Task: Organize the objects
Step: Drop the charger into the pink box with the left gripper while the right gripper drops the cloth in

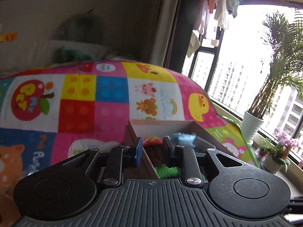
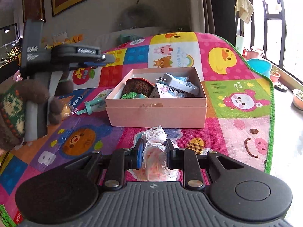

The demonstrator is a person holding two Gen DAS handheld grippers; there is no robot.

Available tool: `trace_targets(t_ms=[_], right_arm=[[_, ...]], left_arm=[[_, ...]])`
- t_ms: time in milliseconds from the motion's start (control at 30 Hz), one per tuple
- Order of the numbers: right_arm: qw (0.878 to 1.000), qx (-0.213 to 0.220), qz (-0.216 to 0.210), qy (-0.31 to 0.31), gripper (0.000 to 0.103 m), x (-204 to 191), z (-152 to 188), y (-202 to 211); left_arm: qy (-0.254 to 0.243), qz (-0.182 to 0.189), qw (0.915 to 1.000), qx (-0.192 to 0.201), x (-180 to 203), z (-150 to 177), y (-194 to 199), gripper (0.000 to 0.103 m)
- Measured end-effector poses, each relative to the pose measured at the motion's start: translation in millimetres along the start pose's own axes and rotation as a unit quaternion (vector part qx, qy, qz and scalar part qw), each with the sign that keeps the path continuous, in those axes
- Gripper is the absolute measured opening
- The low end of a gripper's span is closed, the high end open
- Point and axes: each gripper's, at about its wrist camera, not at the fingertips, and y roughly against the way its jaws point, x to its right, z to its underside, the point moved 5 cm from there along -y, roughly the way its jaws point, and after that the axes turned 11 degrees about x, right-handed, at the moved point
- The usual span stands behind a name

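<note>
A pink cardboard box (image 2: 155, 111) stands open on the colourful play mat (image 2: 236, 128). It holds a brown knitted piece (image 2: 139, 87), a green knitted piece (image 2: 130, 95), a "Volcano" packet (image 2: 174, 91) and a pale blue-white item (image 2: 180, 83). My right gripper (image 2: 154, 147) is just in front of the box, shut on a white lace cloth (image 2: 155, 134) that sticks up between the pads. My left gripper (image 1: 153, 148) hovers over the box's left wall (image 1: 132, 132). Its pads stand slightly apart with nothing between them. In the right wrist view the left gripper (image 2: 108, 58) hangs to the left of the box.
A teal tool (image 2: 90, 106) lies on the mat left of the box. A knitted sleeve with brown fuzzy trim (image 2: 11, 109) fills the left edge. Beyond the mat's right edge are a blue basin (image 2: 259, 66), a white plant pot (image 1: 251, 126) and a window.
</note>
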Motion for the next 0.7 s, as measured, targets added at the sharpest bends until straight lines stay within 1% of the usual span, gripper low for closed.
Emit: trace_targets(t_ms=[67,133,233,333,400,467,533,600,700], right_arm=[[1.0,-0.006,-0.004,-0.001,0.022,-4.4,-4.5,-5.7],[1.0,-0.009,-0.004,0.004,0.022,-7.8,-12.5,-11.0],[1.0,-0.004,-0.002,0.013,0.022,-10.0,-40.4,-22.7],[1.0,-0.004,-0.005,-0.004,0.022,-5.6,-85.3,-49.7],[1.0,-0.015,0.0,-0.023,0.022,-1.1,-114.3,-78.4],[0.998,-0.035,0.006,-0.048,0.022,2.8,-139.4,-117.2],[0.996,-0.059,0.016,-0.068,0.022,4.5,-154.2,-157.3],[0.993,-0.078,0.034,-0.087,0.022,5.3,-160.2,-195.0],[0.988,-0.108,0.055,-0.097,0.022,0.9,-154.9,-242.8]], left_arm=[[0.011,0.023,0.9993,-0.027,-4.5,19.4,20.4,0.025],[0.021,0.035,0.998,-0.049,-11.9,39.8,40.9,0.025],[0.043,0.025,0.9969,-0.062,-31.3,63.2,66.7,0.025],[0.075,0.015,0.9946,-0.07,-53.5,77.6,80.3,0.025],[0.102,0.009,0.9925,-0.067,-68.2,83.0,85.0,0.025],[0.138,0.011,0.9883,-0.065,-79.4,85.5,87.0,0.025],[0.161,0.021,0.9857,-0.045,-84.5,81.8,92.1,0.025],[0.172,0.026,0.9841,-0.035,-86.5,81.1,94.5,0.025],[0.185,0.036,0.9819,-0.021,-88.5,78.7,97.7,0.025]])
